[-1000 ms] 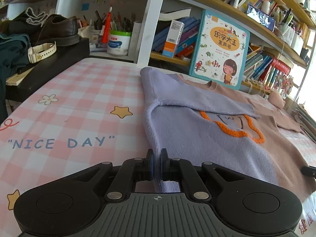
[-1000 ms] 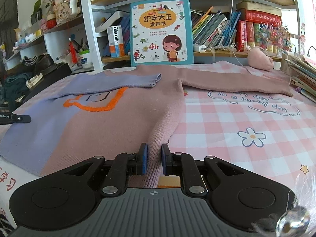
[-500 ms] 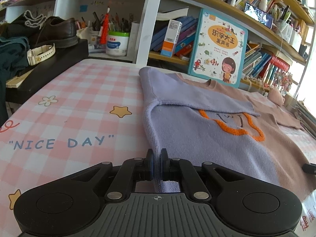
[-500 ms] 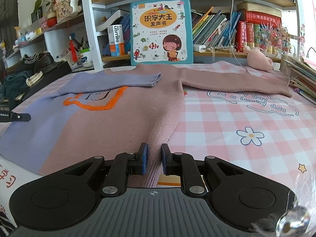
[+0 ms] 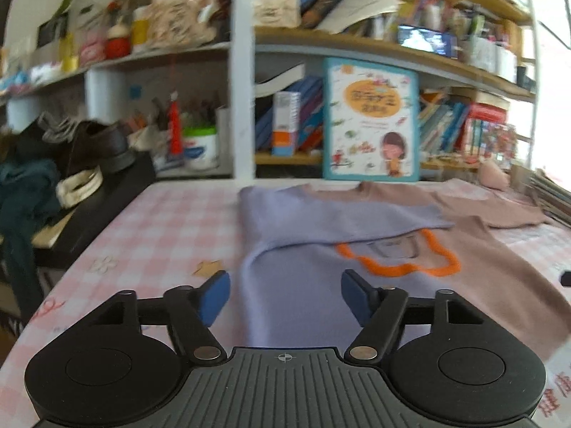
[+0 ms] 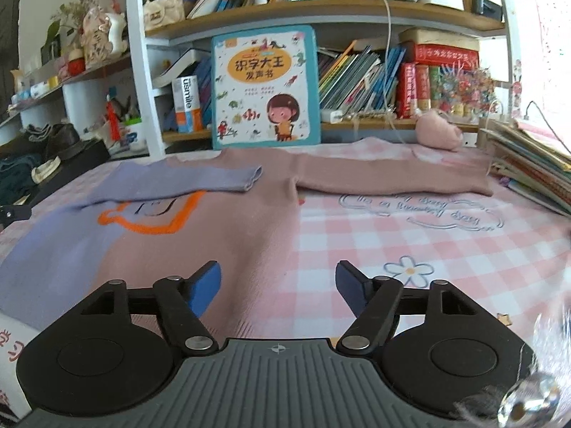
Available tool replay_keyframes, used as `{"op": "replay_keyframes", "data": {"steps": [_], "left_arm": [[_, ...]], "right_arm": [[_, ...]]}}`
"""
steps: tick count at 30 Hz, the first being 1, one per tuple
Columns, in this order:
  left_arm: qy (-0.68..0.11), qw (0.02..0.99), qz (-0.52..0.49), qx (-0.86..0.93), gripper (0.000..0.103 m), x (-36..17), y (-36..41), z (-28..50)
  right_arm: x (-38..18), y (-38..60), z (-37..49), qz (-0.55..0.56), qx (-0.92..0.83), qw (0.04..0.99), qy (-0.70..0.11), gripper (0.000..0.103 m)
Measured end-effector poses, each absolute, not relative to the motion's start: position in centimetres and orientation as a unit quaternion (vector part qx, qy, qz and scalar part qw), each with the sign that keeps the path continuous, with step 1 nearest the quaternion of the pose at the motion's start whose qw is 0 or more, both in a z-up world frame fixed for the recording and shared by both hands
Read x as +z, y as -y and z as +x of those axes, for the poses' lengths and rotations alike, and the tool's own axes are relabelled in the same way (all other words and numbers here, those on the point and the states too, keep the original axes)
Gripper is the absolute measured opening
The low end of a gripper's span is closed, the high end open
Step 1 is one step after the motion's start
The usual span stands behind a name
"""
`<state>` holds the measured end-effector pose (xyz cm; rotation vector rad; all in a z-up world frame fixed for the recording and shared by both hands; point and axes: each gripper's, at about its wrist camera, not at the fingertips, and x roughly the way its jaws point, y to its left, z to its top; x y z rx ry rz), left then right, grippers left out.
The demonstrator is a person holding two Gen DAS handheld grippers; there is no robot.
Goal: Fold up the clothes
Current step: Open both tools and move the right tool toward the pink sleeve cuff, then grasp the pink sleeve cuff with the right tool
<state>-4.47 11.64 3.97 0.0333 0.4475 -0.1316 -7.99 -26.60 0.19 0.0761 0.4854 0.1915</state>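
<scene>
A sweater, lilac on its left half and dusty pink on its right, with an orange outline on the chest, lies flat on the pink checked cloth (image 5: 150, 221). It shows in the left wrist view (image 5: 303, 285) and the right wrist view (image 6: 221, 246). Its lilac sleeve (image 6: 185, 182) is folded across the chest; its pink sleeve (image 6: 392, 174) lies stretched out to the right. My left gripper (image 5: 285, 297) is open and empty above the lilac hem. My right gripper (image 6: 278, 287) is open and empty above the pink hem.
A children's book (image 6: 264, 85) stands against the bookshelf behind the sweater. A black box with shoes (image 5: 89, 146) and dark clothes sits at the left. A pink plush (image 6: 439, 132) and a stack of books (image 6: 528, 174) lie at the right.
Both grippers have opened and let go of the sweater's hem, and both have lifted up and back. The sweater now lies flat on the cloth.
</scene>
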Motion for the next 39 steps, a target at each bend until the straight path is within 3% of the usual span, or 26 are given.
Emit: {"op": "replay_keyframes", "data": {"steps": [18, 39], "left_arm": [[-0.222, 0.963, 0.062, -0.140, 0.096, 3.4, -5.9, -3.8], [-0.251, 0.938, 0.071, -0.226, 0.097, 2.1, -2.8, 2.3]], "right_arm": [[0.7, 29.0, -6.2, 0.037, 0.064, 0.966, -0.246, 0.077], [2.0, 37.3, 5.2, 0.083, -0.038, 0.943, -0.319, 0.081]]}}
